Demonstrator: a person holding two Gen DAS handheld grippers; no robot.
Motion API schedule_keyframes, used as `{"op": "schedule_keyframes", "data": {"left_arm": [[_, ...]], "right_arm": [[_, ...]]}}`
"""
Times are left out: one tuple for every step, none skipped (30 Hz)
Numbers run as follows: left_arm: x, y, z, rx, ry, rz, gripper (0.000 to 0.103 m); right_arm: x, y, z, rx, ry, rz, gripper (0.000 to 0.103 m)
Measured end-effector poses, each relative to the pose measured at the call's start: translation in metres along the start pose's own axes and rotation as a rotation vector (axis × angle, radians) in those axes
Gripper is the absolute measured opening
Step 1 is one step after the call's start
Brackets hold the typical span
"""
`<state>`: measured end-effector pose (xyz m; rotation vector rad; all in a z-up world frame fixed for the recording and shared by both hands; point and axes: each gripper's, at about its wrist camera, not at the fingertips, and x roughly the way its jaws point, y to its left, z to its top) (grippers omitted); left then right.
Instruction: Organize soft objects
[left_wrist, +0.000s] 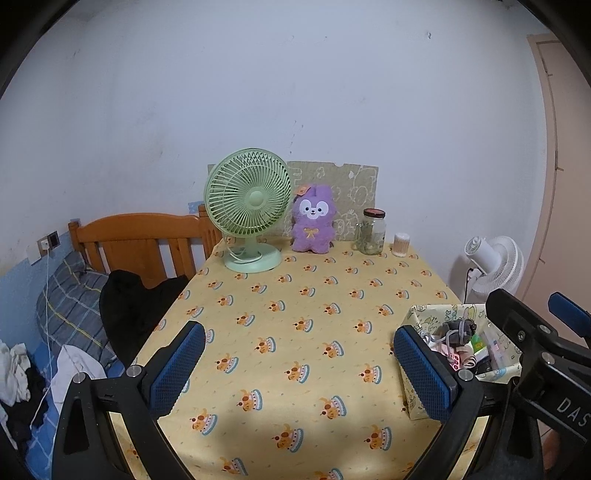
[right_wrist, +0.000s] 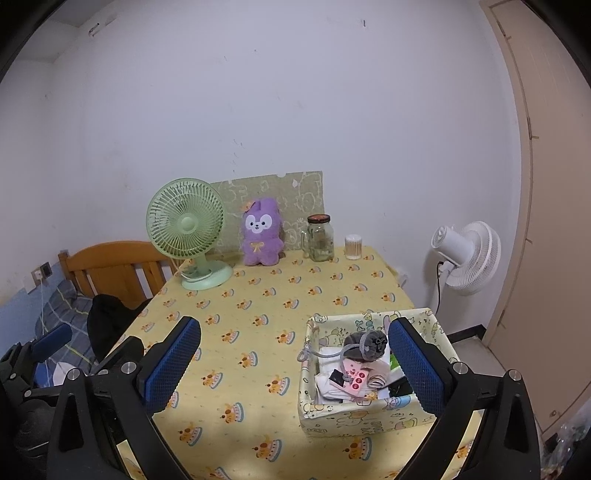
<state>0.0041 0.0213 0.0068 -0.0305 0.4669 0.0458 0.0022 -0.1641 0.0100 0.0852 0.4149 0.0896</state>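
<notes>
Sitting upright at the far edge of the table, the purple plush rabbit with a white face and yellow bow (left_wrist: 313, 220) leans near the green patterned card propped against the wall (left_wrist: 354, 184); it looks light, squashy and non-slippery, so I judge a pinch across the round belly or the head would hold best, the ears being too floppy to carry it; nothing about it seems fragile.

Close on its left stands the pale green desk fan (left_wrist: 247, 206), its grille almost touching the toy's ear; on its right, slightly apart, stands the clear glass jar with a dark lid (left_wrist: 370, 232), and beyond that the small round tub of cotton swabs (left_wrist: 400, 244); the jar is the thing most likely to be knocked in a careless reach, and the fan narrows the approach from the left.

At the near right corner of the yellow cake-print tablecloth (left_wrist: 295, 295) sits the yellow printed fabric storage box (right_wrist: 369, 421), already holding a grey drawstring pouch (right_wrist: 365, 345), a pink card and folded pale cloths; it seems the likely destination.

Both the left gripper (left_wrist: 299, 369) and the right gripper (right_wrist: 295, 369) hover low at the near edge with jaws spread wide and nothing between them; the right one's far finger overhangs the box.
</notes>
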Motion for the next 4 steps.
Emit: {"op": "schedule_keyframes", "data": {"left_arm": [[0.001, -0.0002, 0.0, 0.001, 0.001, -0.001, 0.103], [0.0019, -0.0002, -0.0003, 0.002, 0.003, -0.001, 0.103], [0.0025, -0.0004, -0.0005, 0.004, 0.004, -0.001, 0.103], [0.004, -0.0009, -0.0005, 0.006, 0.006, -0.001, 0.103]], "right_arm": [[0.0005, -0.0001, -0.0003, 0.001, 0.002, 0.001, 0.103], [0.0018, -0.0006, -0.0002, 0.001, 0.004, 0.002, 0.103], [0.003, -0.0003, -0.0003, 0.0, 0.007, 0.002, 0.103], [0.0041, 0.0, -0.0007, -0.001, 0.01, 0.001, 0.103]]}}
